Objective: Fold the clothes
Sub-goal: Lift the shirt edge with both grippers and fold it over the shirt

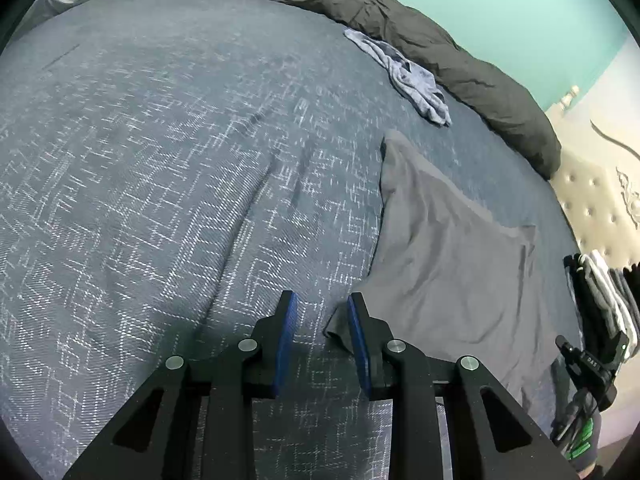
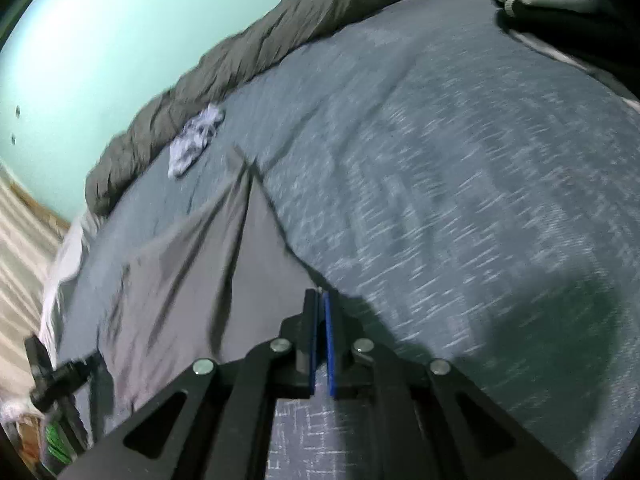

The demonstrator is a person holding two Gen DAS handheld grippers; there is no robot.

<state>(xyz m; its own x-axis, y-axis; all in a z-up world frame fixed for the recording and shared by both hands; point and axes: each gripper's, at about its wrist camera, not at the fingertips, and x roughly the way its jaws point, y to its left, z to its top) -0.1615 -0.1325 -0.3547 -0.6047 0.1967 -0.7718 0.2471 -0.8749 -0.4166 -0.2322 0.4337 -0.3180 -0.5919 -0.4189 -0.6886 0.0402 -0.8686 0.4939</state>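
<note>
Right hand-held gripper (image 2: 320, 300) clamped at grey garment's (image 2: 224, 264) 5 o'clock edge; left hand-held gripper (image 1: 322, 304) narrowly open, empty beside corner. Thin pinch may slip, spoiling fold.

Blue patterned bedspread (image 1: 160, 160), teal wall (image 1: 500, 12)

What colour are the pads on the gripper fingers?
Blue pads on black fingers; the left wrist view shows them best.

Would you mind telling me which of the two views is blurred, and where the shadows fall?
Left wrist view: sharp, with a shadow on the bedspread beside the left hand-held gripper. Right wrist view: motion-smeared bedspread weave, a dark shadow at lower right, only the right hand-held gripper crisp.
</note>
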